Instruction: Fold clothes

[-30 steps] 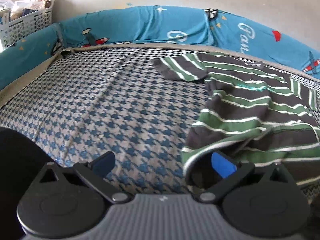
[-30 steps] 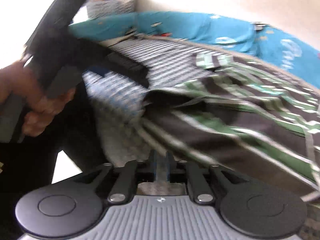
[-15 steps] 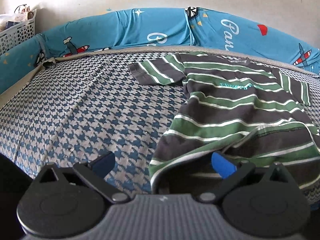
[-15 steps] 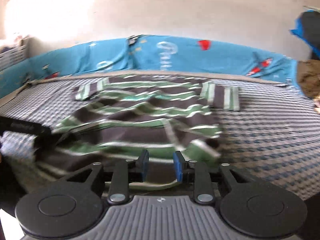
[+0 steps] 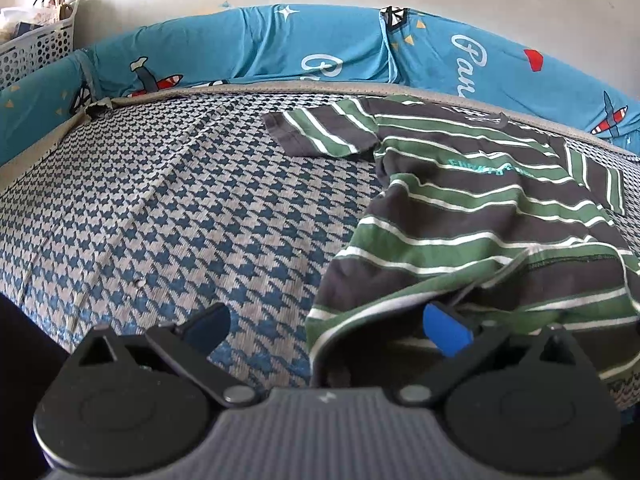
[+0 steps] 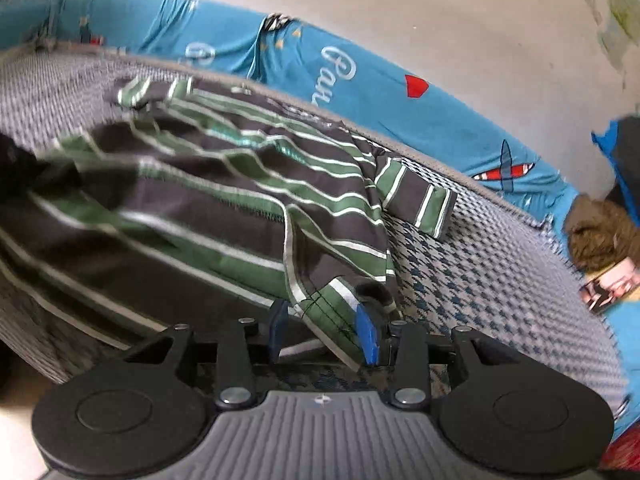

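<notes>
A dark grey T-shirt with green and white stripes [image 5: 480, 216] lies spread on the houndstooth bed cover [image 5: 180, 208], collar toward the far side, its near hem rumpled and lifted. My left gripper [image 5: 326, 328] is open wide at the near left corner of the hem; the cloth arches between its fingers without being pinched. In the right wrist view the shirt [image 6: 224, 200] fills the left half. My right gripper [image 6: 323, 332] has its jaws opening. The shirt's near right hem corner hangs loosely between the blue pads [image 6: 368, 336].
A blue cartoon-print bumper [image 5: 260, 48] runs along the far side of the bed against the wall. A white perforated basket [image 5: 36, 48] stands at the far left. A brown cloth [image 6: 596, 236] and a printed card [image 6: 608, 286] lie at the bed's right end.
My right gripper went from shut on the shirt's hem to partly open, and its view swung right along the bed. The shirt now lies flatter. The left gripper stayed open.
</notes>
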Demonstrator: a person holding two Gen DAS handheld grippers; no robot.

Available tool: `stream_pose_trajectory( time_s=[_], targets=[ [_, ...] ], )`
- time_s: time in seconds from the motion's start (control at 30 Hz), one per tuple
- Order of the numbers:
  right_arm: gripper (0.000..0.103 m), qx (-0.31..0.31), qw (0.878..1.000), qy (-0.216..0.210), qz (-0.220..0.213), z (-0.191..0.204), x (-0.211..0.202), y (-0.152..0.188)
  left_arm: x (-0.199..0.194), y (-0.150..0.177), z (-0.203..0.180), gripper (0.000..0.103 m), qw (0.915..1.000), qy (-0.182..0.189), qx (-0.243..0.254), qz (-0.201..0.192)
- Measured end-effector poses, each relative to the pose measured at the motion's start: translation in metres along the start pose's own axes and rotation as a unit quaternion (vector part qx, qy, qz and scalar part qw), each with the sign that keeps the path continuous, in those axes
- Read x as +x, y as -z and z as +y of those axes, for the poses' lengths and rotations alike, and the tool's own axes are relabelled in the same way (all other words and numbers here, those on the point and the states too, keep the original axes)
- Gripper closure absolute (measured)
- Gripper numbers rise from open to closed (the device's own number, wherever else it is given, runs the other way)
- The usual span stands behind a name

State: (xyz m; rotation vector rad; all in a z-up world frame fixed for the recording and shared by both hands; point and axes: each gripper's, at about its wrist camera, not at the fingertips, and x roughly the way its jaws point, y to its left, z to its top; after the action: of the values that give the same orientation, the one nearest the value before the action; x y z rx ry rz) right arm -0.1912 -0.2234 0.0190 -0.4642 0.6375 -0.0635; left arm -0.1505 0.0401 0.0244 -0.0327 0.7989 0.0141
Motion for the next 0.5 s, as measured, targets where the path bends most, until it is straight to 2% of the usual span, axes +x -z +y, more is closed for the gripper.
stream_pose_trajectory(
  time_s=[0.17,0.27,0.37,0.5],
  targets=[
    [0.068,-0.034,0.999,0.037,0.008,0.009,0.013,0.005,0.004,0.004,0.002,0.0,1.0,-0.001,-0.006,0.008],
    [0.07,-0.023,0.998,0.059,0.017,0.003,0.017,0.007,0.006,0.006,0.004,0.0,0.9999,0.0,-0.007,0.012],
    [0.087,0.032,0.996,0.077,0.026,-0.016,0.016,0.006,0.008,0.008,0.006,0.0,0.9998,0.0,-0.009,0.016],
    [0.09,0.163,0.984,0.073,0.017,-0.053,-0.006,0.006,0.006,0.008,0.009,0.0,0.9998,-0.002,-0.014,0.014]
  ],
)
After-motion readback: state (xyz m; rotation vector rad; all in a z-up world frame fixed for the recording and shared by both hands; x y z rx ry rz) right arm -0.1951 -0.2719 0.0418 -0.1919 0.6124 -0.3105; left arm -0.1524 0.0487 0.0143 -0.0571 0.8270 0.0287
